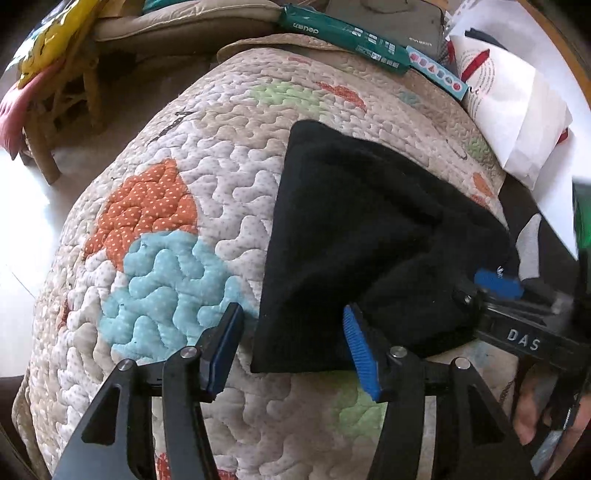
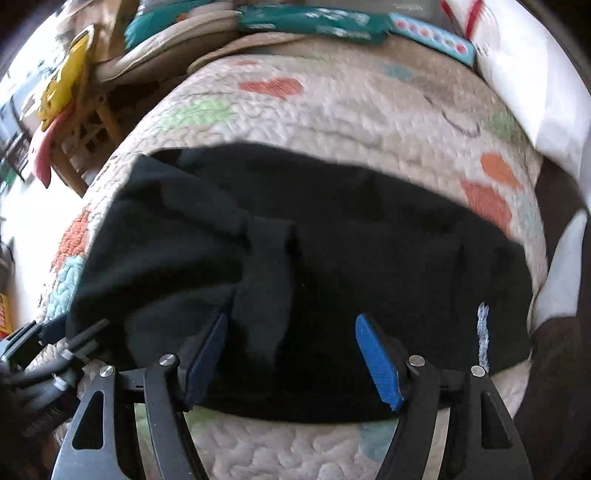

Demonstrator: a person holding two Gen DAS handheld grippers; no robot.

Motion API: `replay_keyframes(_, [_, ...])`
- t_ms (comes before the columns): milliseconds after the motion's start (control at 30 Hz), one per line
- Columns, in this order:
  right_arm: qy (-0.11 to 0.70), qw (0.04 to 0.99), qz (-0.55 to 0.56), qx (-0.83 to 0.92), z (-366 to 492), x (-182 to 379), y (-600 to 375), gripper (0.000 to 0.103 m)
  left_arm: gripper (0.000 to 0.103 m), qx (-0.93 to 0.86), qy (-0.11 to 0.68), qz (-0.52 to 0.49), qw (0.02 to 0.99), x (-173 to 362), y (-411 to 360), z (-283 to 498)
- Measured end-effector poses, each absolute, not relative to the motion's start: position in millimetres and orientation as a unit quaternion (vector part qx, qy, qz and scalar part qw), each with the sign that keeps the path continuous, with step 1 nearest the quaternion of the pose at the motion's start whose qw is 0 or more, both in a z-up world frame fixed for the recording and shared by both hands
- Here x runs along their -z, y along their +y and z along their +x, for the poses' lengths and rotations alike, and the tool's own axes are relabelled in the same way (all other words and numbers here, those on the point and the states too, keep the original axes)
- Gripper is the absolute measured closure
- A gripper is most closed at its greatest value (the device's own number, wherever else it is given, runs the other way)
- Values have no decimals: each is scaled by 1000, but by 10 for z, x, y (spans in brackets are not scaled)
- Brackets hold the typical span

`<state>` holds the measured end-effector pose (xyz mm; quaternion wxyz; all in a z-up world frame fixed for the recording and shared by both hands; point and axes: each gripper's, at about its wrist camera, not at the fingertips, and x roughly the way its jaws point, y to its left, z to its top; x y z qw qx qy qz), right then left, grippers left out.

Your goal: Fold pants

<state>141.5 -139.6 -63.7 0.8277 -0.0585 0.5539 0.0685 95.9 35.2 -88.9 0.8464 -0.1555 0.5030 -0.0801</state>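
both tongs, left tongs [image 1: 295,352] and right tongs [image 2: 295,360], gape with ribbed blue pads over soft black pants [image 2: 295,240] on the quilted patchwork blanket [image 1: 177,206]; "das" marks the right arm.

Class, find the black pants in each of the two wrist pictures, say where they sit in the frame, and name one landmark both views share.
Left wrist view: the black pants lie right of centre on the quilt, running down to the lower right.
Right wrist view: the black pants stretch across the middle, from left to right edge of the quilt.
Shared landmark: the green packet at the top, beyond the quilt.
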Motion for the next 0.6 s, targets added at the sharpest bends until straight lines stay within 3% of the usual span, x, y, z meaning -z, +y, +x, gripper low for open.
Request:
replay_keyframes(167, [521,852,20,-55,1285,401,-1718,30,48,85,461,-161,869,716,361,903])
replay_keyframes(233, [507,858,38,-73,1291,280,-1705,47,48,93,450,-162,873,673,333,877])
replay_keyframes(300, [508,849,87,-119,1350,222,-1664,53,47,99,444,-154,877,664,287,867])
replay_keyframes(433, [527,818,156,-169,1633,324,-1505,54,45,88,476,-138,864,831,242,943])
replay_keyframes(600, [552,824,101,-79,1958,612,-1469,53,44,80,494,-130,856,868,244,961])
